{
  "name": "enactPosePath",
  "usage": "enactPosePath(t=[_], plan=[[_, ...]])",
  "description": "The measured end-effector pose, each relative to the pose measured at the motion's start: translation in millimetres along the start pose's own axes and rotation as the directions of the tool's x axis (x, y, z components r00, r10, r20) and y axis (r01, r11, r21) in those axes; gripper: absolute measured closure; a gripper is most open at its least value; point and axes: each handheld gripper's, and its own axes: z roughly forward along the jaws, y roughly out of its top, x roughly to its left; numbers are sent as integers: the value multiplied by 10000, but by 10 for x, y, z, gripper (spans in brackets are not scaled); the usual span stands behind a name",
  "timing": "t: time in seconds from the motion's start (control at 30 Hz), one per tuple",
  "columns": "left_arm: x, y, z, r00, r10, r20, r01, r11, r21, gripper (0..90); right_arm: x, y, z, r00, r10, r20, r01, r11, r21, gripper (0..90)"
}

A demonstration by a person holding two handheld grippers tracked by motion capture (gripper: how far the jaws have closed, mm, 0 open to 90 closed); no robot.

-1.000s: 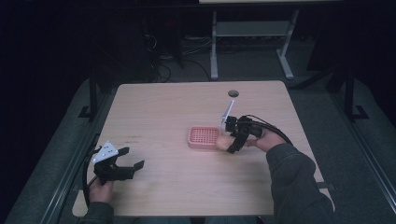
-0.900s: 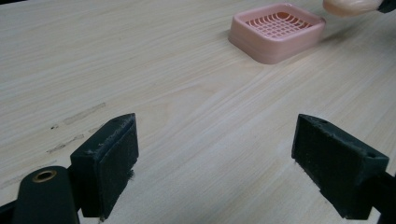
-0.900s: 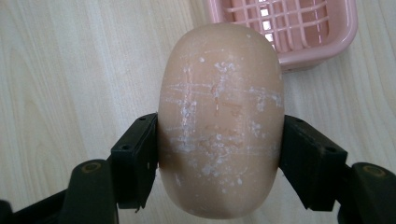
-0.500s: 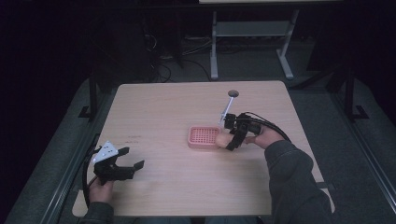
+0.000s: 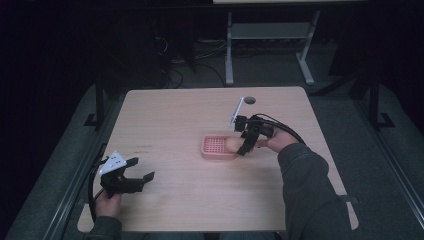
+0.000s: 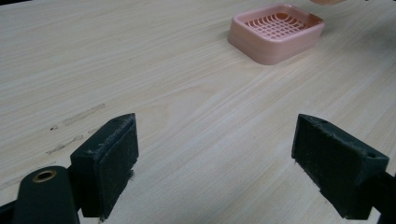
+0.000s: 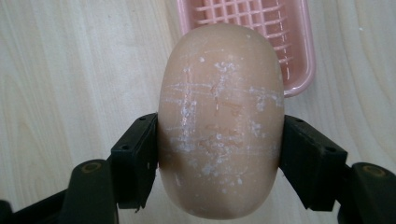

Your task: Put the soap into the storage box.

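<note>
Soap [image 7: 221,121] — a rounded, tan bar flecked with white — sits clamped between the jaws of the right claw [image 7: 219,158], held just above the near edge of the pink soap dish [image 7: 261,28]. That dish rests mid-desk [image 5: 175,115]. Well apart, at the desk's near left corner, the left claw [image 5: 137,172] gapes wide — nothing between its pads [image 6: 109,158].

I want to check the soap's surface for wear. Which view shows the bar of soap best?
The right gripper view: the soap is close up, scratches plain. The high view shows it small; the left gripper view catches just an edge.
</note>
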Motion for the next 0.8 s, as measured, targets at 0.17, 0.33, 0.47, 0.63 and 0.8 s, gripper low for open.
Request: enactPosePath(t=[0.17, 0.33, 0.47, 0.63, 0.8], plan=[[2, 2, -1, 10000, -6, 1, 6, 10000, -9, 142, -27, 67, -17, 9999, -127, 21, 127, 9999, 51, 320], [3, 0, 0, 10000, -7, 8, 7, 10000, -34, 143, -48, 113, -31, 9999, -97, -77, 96, 9998, -162, 320], [1, 2, 1, 10000, -19, 27, 19, 10000, -27, 143, -66, 170, -20, 9998, -214, -30, 214, 9998, 58, 320], [5, 2, 1, 10000, -3, 12, 3, 10000, -32, 143, -87, 239, -33, 9995, -301, -39, 301, 9995, -75, 320], [3, 4, 0, 10000, -19, 10, 19, 10000, -50, 143, -99, 279, -6, 9994, -347, -33, 348, 9994, 60, 319]])
